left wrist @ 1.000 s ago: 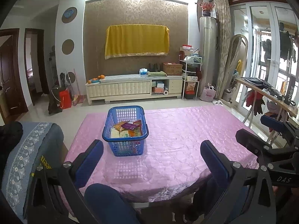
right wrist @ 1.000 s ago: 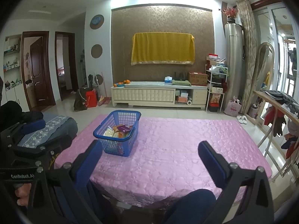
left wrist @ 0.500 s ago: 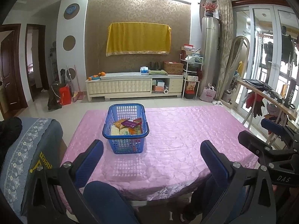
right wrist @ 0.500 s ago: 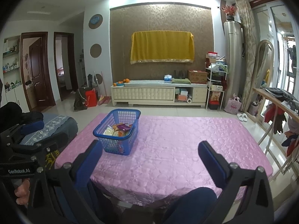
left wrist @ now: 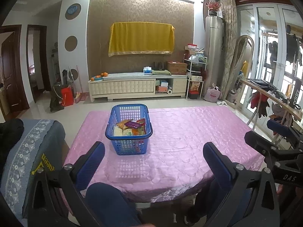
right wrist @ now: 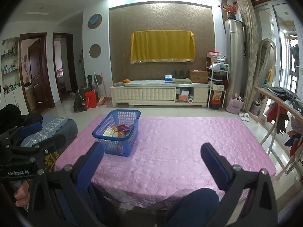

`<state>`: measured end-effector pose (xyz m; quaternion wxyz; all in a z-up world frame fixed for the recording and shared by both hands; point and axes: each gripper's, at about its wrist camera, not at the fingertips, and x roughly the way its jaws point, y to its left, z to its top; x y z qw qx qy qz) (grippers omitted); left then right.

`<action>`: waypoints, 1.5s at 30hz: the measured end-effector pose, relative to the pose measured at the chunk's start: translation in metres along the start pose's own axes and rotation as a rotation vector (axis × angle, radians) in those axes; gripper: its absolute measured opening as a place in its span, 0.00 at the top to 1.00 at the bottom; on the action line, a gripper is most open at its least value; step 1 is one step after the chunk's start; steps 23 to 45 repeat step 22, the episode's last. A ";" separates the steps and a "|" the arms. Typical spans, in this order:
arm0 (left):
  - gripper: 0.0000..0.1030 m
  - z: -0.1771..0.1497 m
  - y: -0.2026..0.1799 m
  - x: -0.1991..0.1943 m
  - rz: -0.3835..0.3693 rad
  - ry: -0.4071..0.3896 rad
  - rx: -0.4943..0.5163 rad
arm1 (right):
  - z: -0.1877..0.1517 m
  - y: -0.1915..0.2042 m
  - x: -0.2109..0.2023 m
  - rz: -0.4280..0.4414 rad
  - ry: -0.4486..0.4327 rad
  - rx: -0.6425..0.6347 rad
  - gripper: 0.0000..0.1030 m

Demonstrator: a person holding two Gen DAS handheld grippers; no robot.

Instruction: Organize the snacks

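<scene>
Pink quilted tablecloth [left wrist: 180,147] covers the whole table, and the blue plastic basket [left wrist: 128,132] sits on it toward the left side, well in from the near edge and a bit closer to the left edge. Snack packets [left wrist: 130,127] are piled inside it, nothing else on the cloth, so you've got a big bare stretch to the right of the basket and in front of it.

Your left gripper [left wrist: 153,162] hangs over the near table edge with its blue fingers [left wrist: 90,162] spread wide, holding nothing. Same for your right gripper [right wrist: 151,162]: fingers far apart, empty, back from the basket [right wrist: 118,132]. Your knees [left wrist: 109,202] are tucked just below the near edge. A grey-blue cushioned seat [left wrist: 28,157] sits just beside the table's left edge, and a drying rack [right wrist: 280,117] stands off the right side.
</scene>
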<state>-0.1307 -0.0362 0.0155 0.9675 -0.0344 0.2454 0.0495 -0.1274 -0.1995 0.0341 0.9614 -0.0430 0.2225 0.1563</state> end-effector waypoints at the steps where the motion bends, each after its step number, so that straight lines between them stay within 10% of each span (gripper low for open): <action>1: 0.00 0.000 0.000 0.000 0.002 0.000 0.001 | 0.000 0.000 0.000 0.001 0.001 0.002 0.00; 45: 0.00 -0.004 0.001 0.001 -0.014 0.022 -0.017 | -0.003 -0.001 0.001 0.005 0.017 0.005 0.00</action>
